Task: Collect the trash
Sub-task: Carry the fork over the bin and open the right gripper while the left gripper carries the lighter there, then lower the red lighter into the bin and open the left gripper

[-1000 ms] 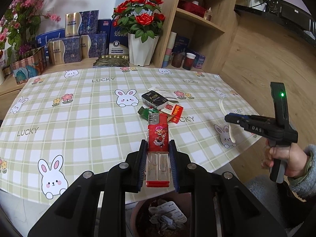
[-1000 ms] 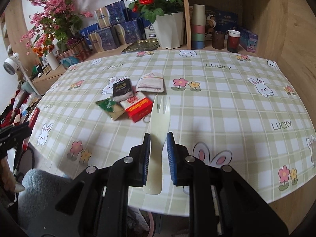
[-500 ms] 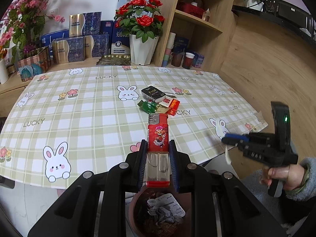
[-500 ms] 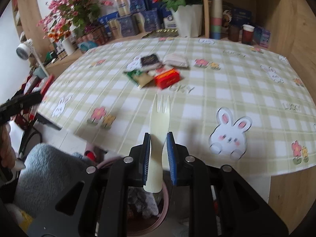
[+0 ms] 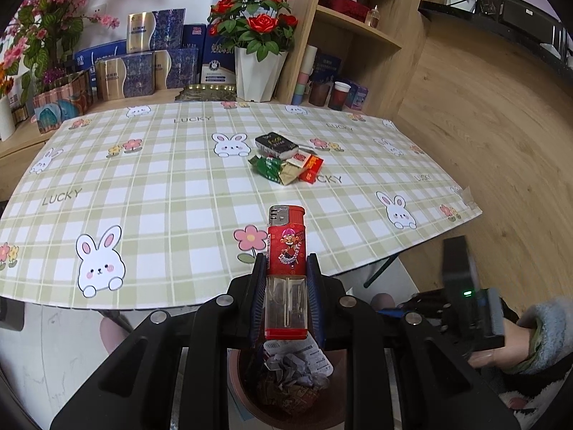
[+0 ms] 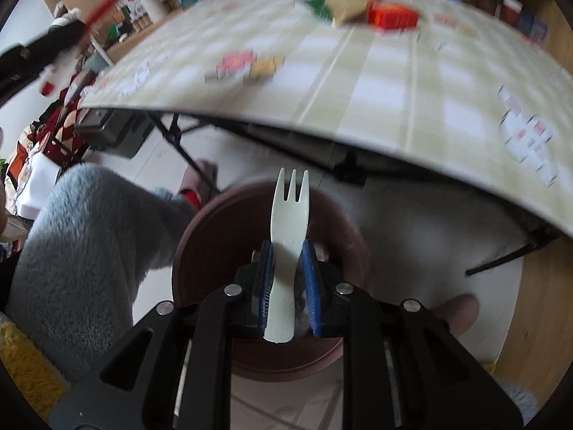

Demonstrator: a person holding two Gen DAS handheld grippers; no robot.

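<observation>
Trash is in both our tongs and none is dropped yet. Nearest, our right tongs [image 6: 288,268] are clenched on a pale plastic fork [image 6: 288,236], tines up, directly above the open brown bin [image 6: 215,236] on the floor. Released from here, it should fall in, though the long handle could catch a pad and tip the fork onto the rim.

Our left tongs [image 5: 286,297] grasp a red lighter [image 5: 286,272] by its clear lower half. The bin [image 5: 286,387], already holding crumpled paper [image 5: 297,369], shows just below them, with the desk [image 5: 161,215] edge close ahead. If we let go too far forward, the lighter lands on the desk or the floor.

Farther out, wrappers [image 5: 275,168], a black pack [image 5: 275,143] and a red box [image 5: 309,168] sit mid-desk, uncollected. Both tongs crowd one small bin, so they may collide.
</observation>
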